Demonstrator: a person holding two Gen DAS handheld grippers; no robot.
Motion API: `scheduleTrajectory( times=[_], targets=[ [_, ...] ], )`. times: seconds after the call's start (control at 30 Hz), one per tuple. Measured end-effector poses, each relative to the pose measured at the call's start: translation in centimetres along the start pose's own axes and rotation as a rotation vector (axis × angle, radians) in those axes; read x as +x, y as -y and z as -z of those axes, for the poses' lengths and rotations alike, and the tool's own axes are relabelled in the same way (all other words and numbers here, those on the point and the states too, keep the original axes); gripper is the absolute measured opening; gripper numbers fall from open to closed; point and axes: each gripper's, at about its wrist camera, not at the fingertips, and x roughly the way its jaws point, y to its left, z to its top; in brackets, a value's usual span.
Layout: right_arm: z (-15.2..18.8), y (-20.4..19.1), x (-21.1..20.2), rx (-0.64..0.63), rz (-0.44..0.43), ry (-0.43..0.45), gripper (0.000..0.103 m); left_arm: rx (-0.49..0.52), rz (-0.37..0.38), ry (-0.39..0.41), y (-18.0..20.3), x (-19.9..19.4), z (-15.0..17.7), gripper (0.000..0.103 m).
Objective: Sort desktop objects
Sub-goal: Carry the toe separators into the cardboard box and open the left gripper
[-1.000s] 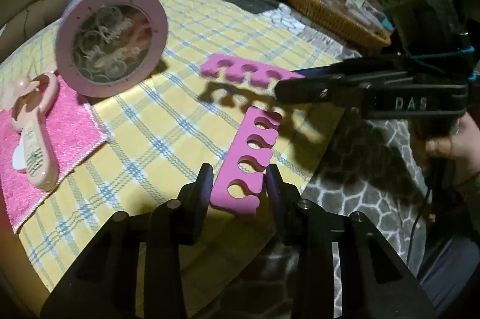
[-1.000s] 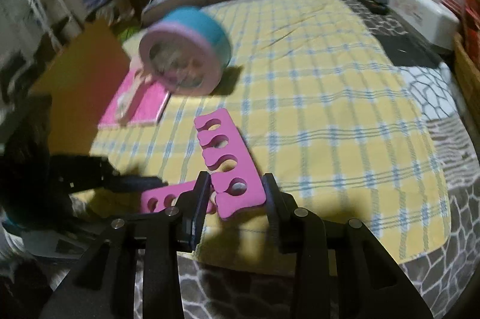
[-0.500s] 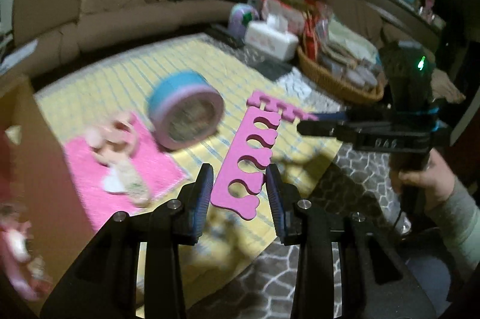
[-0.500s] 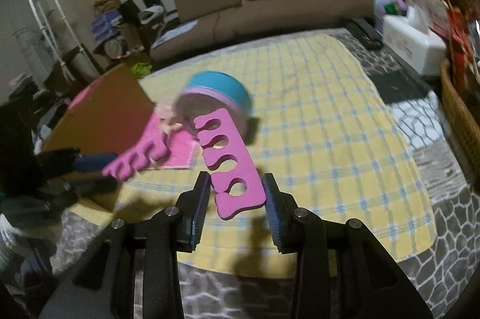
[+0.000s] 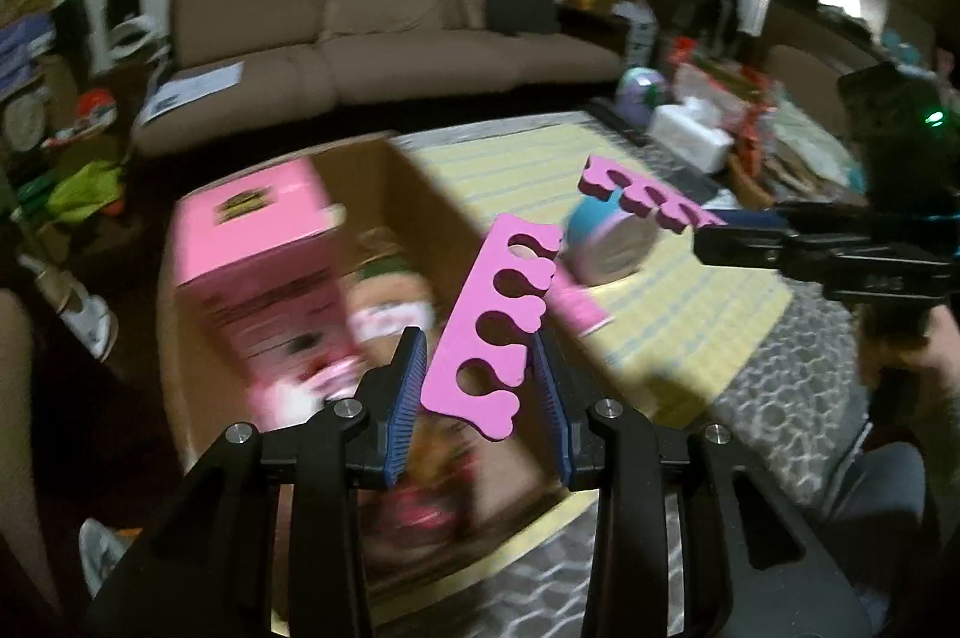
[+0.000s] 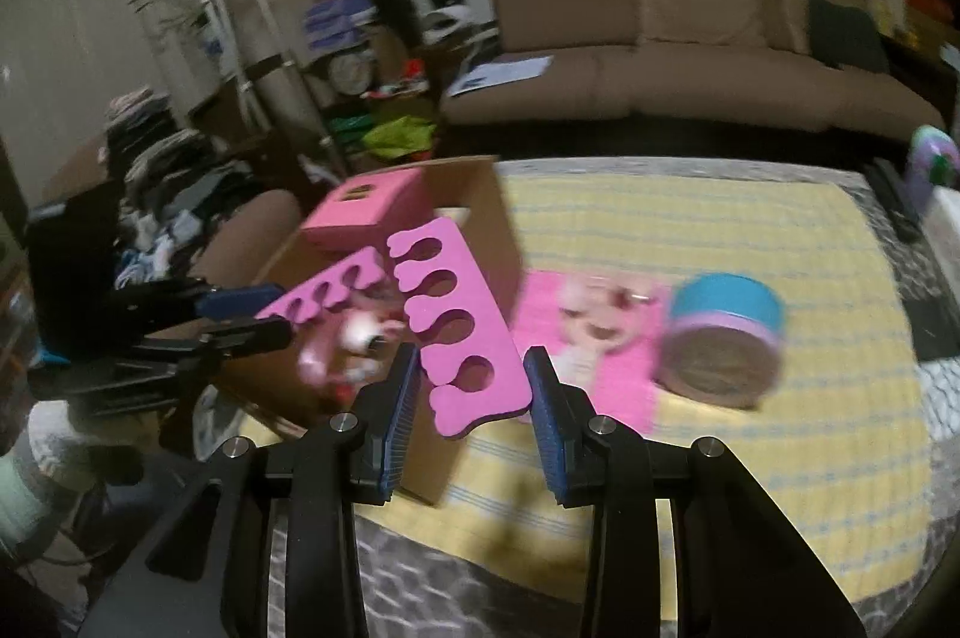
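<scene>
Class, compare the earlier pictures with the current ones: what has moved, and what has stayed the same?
Both pink toe separators, one in the left gripper and one in the right gripper, were lifted off the yellow checked cloth and carried toward the open cardboard box. Both grips stayed shut. The round blue-and-pink tin and pink towel stayed put.

Your right gripper (image 6: pixel 471 386) clamps a magenta foam toe separator (image 6: pixel 453 332) by its near end, lifted above the open brown cardboard box (image 6: pixel 498 224). At left, your left gripper (image 6: pixel 267 311) holds a second magenta foam toe separator (image 6: pixel 327 287) over that box. A blue-and-pink round tin (image 6: pixel 723 338) lies on the yellow checked cloth (image 6: pixel 690 230).
</scene>
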Motion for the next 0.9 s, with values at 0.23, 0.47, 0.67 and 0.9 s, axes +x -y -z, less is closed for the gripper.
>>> scheduleTrajectory(
  times=[0.23, 0.47, 0.67, 0.9],
  targets=[
    [-0.7, -6.9, 6.5, -0.071, -0.047, -0.092, 0.036, -0.041, -0.063, -0.063, -4.8, 0.1, 3.5, 0.034],
    [0.1, -8.9, 10.1, -0.093, -0.022, -0.181, 0.041, -0.041, -0.086, -0.057, -5.5, -0.7, 4.6, 0.048],
    [0.0, -8.8, 8.6, -0.089, -0.001, -0.159, 0.056, -0.076, -0.081, -0.013, -6.3, -2.4, 3.4, 0.051],
    [-1.3, -6.7, 4.9, -0.035, 0.033, -0.082, 0.064, -0.082, -0.071, 0.015, -5.5, -3.1, 1.9, 0.072]
  ],
)
